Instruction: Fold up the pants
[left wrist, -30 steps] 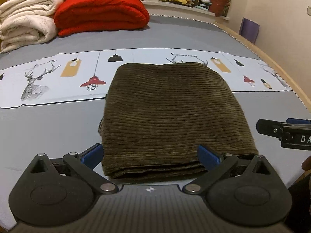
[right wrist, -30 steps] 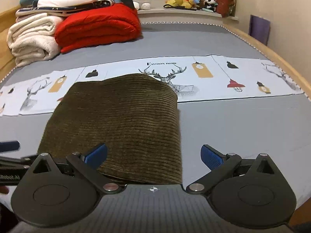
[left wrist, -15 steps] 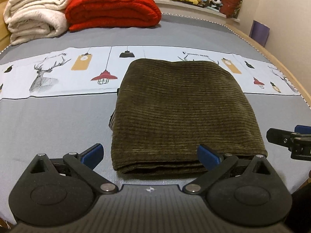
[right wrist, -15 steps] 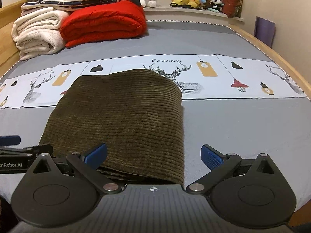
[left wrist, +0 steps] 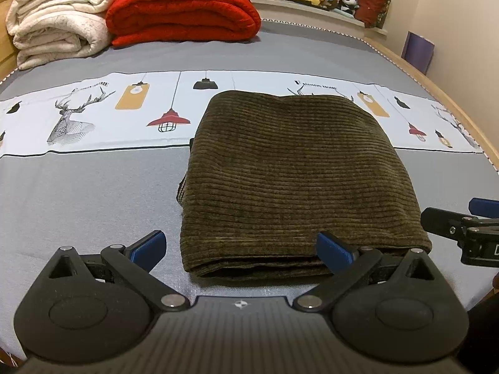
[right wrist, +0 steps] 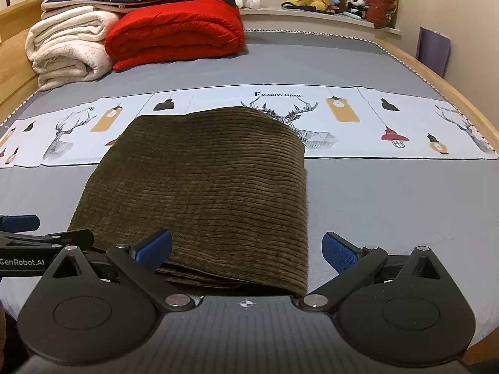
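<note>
Red blanket (left wrist: 184,12) beside white blanket (left wrist: 59,28).

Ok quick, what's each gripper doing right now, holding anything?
Left gripper: open, holding nothing, fingers either side of the near edge of the folded pants.
Right gripper: open, holding nothing, at the pants' near right corner.

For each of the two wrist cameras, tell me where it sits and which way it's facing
Left wrist: on the open left gripper low at the bed's near edge, facing the headboard end across the folded pants; the right gripper pokes in from the right.
Right wrist: on the open right gripper, facing the same way, pants left of centre; the left gripper enters at left.
Shared: pants, red blanket, printed bedsheet.
</note>
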`<state>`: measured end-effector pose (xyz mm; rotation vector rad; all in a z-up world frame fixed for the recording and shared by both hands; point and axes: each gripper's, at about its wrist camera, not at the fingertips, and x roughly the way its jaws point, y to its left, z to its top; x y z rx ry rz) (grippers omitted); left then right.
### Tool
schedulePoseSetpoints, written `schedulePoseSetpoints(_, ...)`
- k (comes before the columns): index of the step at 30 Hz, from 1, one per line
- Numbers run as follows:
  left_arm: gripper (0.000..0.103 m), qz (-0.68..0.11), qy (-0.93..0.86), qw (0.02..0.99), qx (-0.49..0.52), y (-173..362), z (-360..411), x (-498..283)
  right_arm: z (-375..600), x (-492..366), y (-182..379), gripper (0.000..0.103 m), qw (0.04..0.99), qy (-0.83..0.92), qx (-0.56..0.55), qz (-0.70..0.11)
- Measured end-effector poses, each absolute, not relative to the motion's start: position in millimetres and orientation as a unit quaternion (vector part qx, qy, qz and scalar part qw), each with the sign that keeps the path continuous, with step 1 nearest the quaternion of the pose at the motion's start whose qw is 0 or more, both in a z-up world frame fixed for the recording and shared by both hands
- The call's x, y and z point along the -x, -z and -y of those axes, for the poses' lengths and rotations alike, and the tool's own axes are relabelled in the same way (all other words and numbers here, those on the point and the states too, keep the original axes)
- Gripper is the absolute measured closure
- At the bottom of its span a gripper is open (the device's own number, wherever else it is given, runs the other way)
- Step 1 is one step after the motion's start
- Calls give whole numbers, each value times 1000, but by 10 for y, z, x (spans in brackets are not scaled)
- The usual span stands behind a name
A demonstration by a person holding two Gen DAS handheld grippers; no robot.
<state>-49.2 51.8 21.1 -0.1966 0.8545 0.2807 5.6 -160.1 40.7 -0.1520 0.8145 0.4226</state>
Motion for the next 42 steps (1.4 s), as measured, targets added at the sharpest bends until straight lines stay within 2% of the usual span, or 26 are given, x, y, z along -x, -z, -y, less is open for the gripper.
schedulePoseSetpoints(42,0,-411,-107,901,82,-175,-434,477,1553,-43,-360,1,890,-213,87,-393)
